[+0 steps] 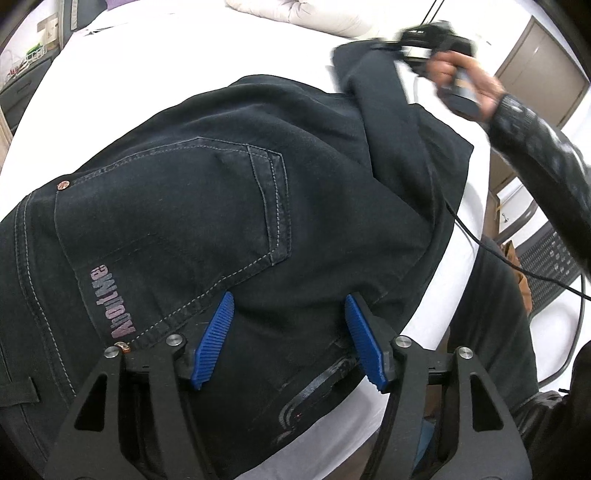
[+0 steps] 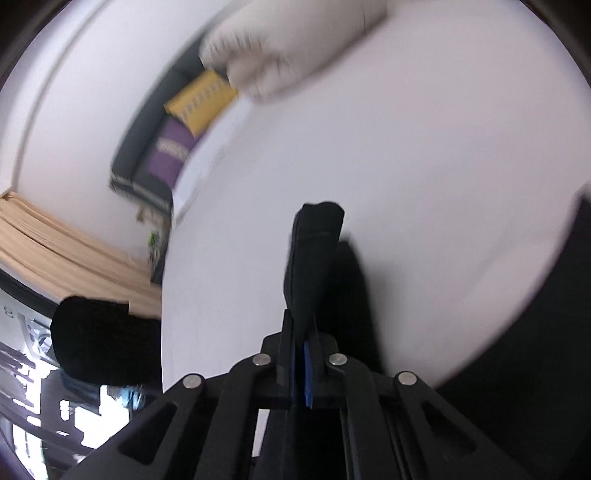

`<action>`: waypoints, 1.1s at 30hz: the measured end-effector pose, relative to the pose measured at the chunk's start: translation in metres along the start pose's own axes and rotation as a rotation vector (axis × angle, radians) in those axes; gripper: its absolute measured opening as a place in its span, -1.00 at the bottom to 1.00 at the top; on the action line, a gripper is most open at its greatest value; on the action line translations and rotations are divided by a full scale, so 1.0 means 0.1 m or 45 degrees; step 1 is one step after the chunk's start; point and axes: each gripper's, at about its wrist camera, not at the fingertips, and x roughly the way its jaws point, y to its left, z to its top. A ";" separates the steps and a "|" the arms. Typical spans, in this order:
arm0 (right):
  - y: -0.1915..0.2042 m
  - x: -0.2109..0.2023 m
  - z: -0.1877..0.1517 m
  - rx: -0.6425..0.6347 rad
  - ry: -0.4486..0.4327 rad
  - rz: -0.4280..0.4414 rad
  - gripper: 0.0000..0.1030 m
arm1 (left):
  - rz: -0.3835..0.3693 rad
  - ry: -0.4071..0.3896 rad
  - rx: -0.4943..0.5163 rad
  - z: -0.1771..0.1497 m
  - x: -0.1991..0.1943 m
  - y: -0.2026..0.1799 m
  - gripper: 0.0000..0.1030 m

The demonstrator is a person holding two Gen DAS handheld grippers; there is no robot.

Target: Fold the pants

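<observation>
White bedding fills a bedroom scene, where a pair of dark pants [image 1: 229,192] lies spread across the bed [image 1: 177,55], a pale pillow [image 1: 295,14] at the far edge and a dark sofa with yellow and purple cushions [image 2: 177,133] along the wall beyond. The seat of the pants faces up, one back pocket [image 1: 184,206] and a pink printed logo [image 1: 110,299] plainly showing, with the waistband end nearest the left wrist camera and the legs running away toward the upper right of that view; that diagonal is the garment's long axis.

The left tool [image 1: 291,332] hangs over the seat area with its blue pads [image 1: 216,339] standing apart, about half spread, nothing clamped between them; whether the tips touch the cloth cannot be told. It looks placed to pin or steady the upper part while the other end is carried over.

The right tool [image 2: 308,302], gripped in a person's hand [image 1: 461,85] in a dark patterned sleeve [image 1: 546,162], is pinched down on a fold of the dark fabric, the cloth standing up out of the closed pads in the right wrist view. From the left wrist camera the far leg section [image 1: 373,103] appears lifted and doubled back, blurred with motion. The likely purpose is to bring the leg end over toward the waistband, folding the pants across their length. A black cable [image 1: 480,240] trails off the bed's edge at right.
</observation>
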 end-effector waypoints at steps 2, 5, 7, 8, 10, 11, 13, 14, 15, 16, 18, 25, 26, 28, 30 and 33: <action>-0.28 -0.53 -0.01 0.055 -0.138 0.001 -0.92 | 0.008 -0.001 -0.002 -0.01 0.02 -0.02 0.23; -0.93 -1.14 -0.20 0.241 -0.287 -0.060 -0.92 | 0.012 -0.007 -0.031 0.00 0.03 -0.05 0.28; -1.40 -1.36 -0.38 0.398 -0.319 -0.111 -0.92 | 0.022 -0.005 -0.039 0.00 0.04 -0.07 0.31; -1.61 -1.42 -0.48 0.467 -0.307 -0.120 -0.92 | 0.028 -0.003 -0.041 0.00 0.05 -0.09 0.32; -1.91 -1.49 -0.65 0.557 -0.291 -0.093 -0.87 | 0.044 0.005 -0.049 0.01 0.06 -0.11 0.33; -2.01 -1.50 -0.72 0.585 -0.283 -0.057 -0.83 | 0.050 0.010 -0.053 0.02 0.08 -0.12 0.34; -2.09 -1.48 -0.75 0.625 -0.267 -0.002 -0.72 | 0.059 0.016 -0.063 0.02 0.07 -0.12 0.34; -2.11 -1.46 -0.74 0.637 -0.259 0.042 -0.60 | 0.065 0.019 -0.066 0.03 0.06 -0.12 0.34; -2.11 -1.44 -0.71 0.638 -0.261 0.095 -0.28 | 0.070 0.021 -0.066 0.03 0.07 -0.16 0.34; -2.11 -1.46 -0.67 0.628 -0.268 0.120 -0.06 | 0.076 0.025 -0.066 0.04 0.08 -0.19 0.35; -2.03 -1.42 -0.60 0.597 -0.281 0.154 0.11 | 0.084 0.029 -0.068 0.04 0.08 -0.21 0.35; -1.89 -1.02 -0.31 0.529 -0.121 -0.039 -0.86 | 0.084 0.034 -0.076 0.05 0.09 -0.19 0.35; -1.88 -0.95 -0.28 0.519 -0.098 -0.066 -0.87 | 0.079 0.033 -0.080 0.04 0.09 -0.17 0.35; -1.69 -0.85 -0.18 0.419 -0.047 -0.128 -0.88 | 0.068 0.029 -0.097 0.03 0.08 -0.13 0.35; -1.39 -0.81 -0.06 0.286 -0.028 -0.139 -0.88 | 0.060 0.026 -0.109 0.02 0.08 -0.12 0.36; -0.77 -1.02 0.21 0.072 -0.143 0.060 -0.88 | 0.062 0.027 -0.116 0.03 0.09 -0.12 0.36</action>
